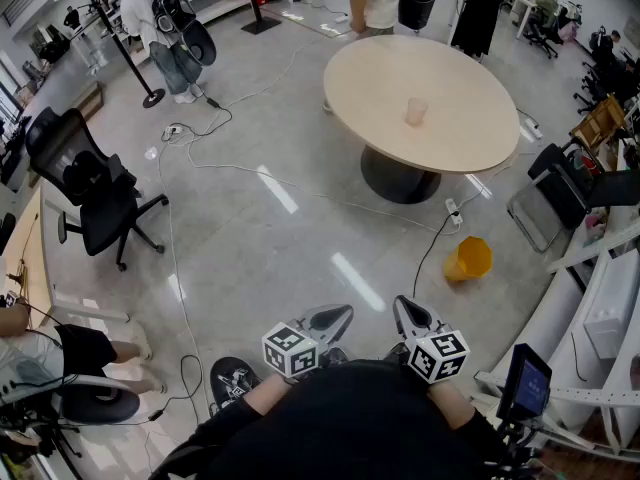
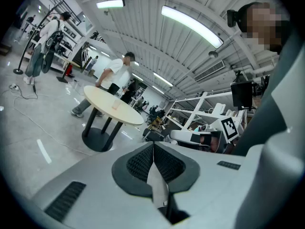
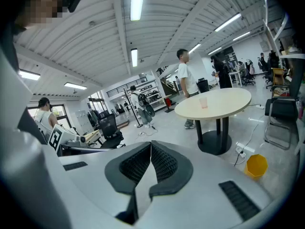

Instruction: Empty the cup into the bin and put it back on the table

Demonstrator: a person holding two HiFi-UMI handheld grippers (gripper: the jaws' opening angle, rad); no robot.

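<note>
Right gripper [image 1: 402,306] and left gripper [image 1: 343,315] are both clenched and empty. The cup [image 1: 416,111] stands upright far ahead, a little right of the right one, on the round table [image 1: 360,78]. The yellow bin [image 1: 468,258] sits on the floor between, also to its right, so that hand seems nearer.

Head view: high on person's head, facing forward and steeply down. Round beige-topped table on dark pedestal [image 1: 380,83] well ahead.

Left gripper view: rides left gripper [image 1: 343,315], low, tilted up toward ceiling. Table far off at left.

Right gripper view: rides right gripper [image 1: 401,304], aimed roughly level, perhaps slightly up. Table far off at right.

All three share table. Head and right gripper views share yellow plastic bin [image 1: 469,258].
</note>
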